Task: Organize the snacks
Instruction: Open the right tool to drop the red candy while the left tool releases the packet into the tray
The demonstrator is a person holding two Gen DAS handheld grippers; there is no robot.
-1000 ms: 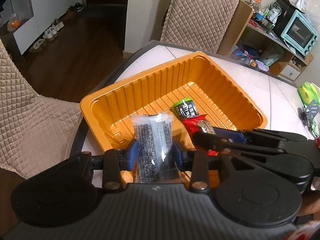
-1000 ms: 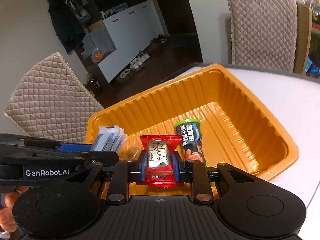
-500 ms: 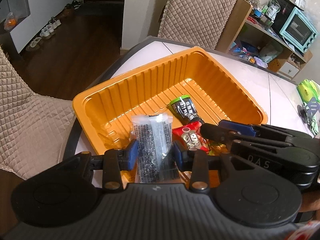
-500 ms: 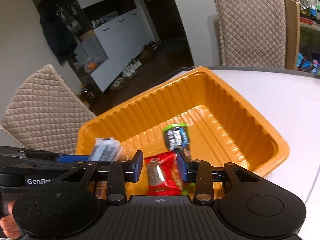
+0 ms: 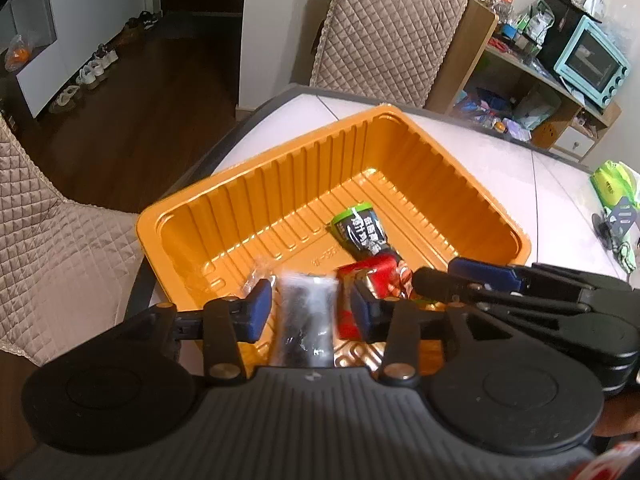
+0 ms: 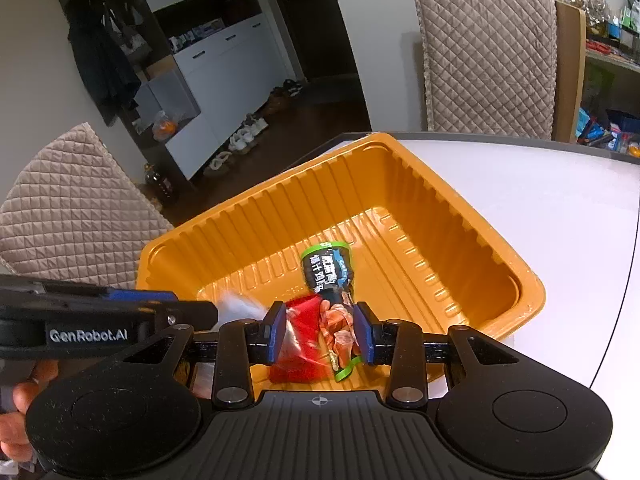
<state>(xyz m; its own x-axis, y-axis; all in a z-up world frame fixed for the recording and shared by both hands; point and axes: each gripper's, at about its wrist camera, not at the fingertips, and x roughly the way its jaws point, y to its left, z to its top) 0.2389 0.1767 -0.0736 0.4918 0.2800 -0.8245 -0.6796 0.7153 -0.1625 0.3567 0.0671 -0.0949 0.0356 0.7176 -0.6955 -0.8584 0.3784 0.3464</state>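
An orange ribbed tray (image 5: 248, 216) (image 6: 460, 216) stands on the white table. On its floor lie a black-and-green snack packet (image 5: 360, 232) (image 6: 328, 272) and a red snack packet (image 5: 374, 276) (image 6: 300, 336). My left gripper (image 5: 310, 310) hovers over the tray's near end and its jaws are opening. A clear packet of dark seeds (image 5: 306, 312) shows blurred between them, with a gap on each side. My right gripper (image 6: 320, 332) is open above the red packet and does not touch it. The right gripper's fingers (image 5: 440, 280) reach in from the right.
Quilted chairs (image 5: 384, 32) (image 5: 48, 240) stand behind and left of the table (image 5: 500, 160). A shelf with a mint-coloured oven (image 5: 592, 64) is at the back right. A green packet (image 5: 612, 184) lies on the table's right. The table edge runs close behind the tray.
My right gripper opened and the red packet dropped into the tray beside the black-and-green one. My left jaws have widened, and the seed packet now blurs and sits lower between them.
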